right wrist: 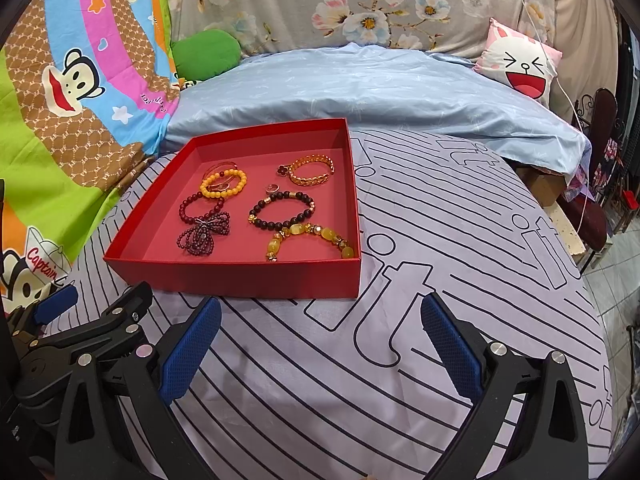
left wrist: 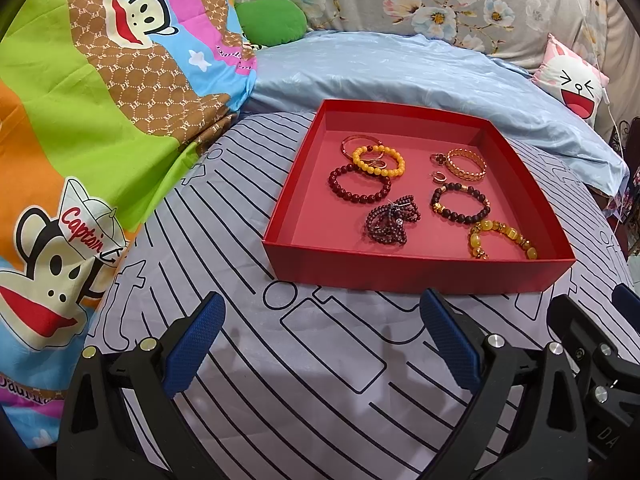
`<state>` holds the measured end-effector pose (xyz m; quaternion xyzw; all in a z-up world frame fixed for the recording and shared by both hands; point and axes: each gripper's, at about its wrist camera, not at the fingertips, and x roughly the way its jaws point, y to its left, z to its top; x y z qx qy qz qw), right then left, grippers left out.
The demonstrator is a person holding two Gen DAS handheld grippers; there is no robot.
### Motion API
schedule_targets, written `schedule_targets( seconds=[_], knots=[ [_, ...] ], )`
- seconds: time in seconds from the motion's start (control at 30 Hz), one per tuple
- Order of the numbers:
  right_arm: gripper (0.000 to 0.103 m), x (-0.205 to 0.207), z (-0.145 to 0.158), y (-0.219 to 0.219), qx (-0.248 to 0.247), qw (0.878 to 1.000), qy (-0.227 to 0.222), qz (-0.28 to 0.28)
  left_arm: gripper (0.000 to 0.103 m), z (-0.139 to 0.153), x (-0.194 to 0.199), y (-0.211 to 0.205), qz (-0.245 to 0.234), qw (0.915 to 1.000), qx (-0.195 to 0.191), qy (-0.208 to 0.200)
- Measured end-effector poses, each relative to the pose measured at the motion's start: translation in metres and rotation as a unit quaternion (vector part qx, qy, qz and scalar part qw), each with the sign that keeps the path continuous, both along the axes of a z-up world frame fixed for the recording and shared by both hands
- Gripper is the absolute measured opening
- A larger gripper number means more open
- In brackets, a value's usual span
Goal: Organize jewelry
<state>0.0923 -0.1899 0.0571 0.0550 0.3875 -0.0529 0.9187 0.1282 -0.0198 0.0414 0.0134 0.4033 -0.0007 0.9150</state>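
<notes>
Blue-padded left gripper fingers wide, empty, right gripper likewise, red tray ahead

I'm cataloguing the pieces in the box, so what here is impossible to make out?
- Small rings: too small in both views to identify.
- Thin bangle: partly covered by the yellow bead bracelet.
- Red box: near wall hides the floor strip behind it.

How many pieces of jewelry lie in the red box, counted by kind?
In the red box:
Beaded bracelets: 5, one yellow, one dark red
Metal bangles: 2, one gold openwork
Small rings or earrings: about 4, too small to tell for sure
Total: about 11
</notes>
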Motion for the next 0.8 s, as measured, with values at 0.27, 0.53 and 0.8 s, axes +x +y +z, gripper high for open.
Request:
schedule_targets(
  seconds=[0.27,0.53,0.8],
  knots=[
    [0.096,0.0001,0.0,0.0006,0.001,1.0,0.0,0.0,0.093,0.0,0.0009,0.0007,0.0,1.0,0.0,0.001],
    [0.096,0.0012,0.0005,0.0006,-0.003,1.0,-0.001,-0.001,0.093,-0.0006,0.0009,0.0003,-0.001,1.0,-0.001,0.002],
    [0.096,0.0019,0.0008,0.0001,-0.003,1.0,0.0,0.0,0.093,-0.0036,-0.0012,0.0003,0.0,1.0,-0.004,0.005]
  ],
)
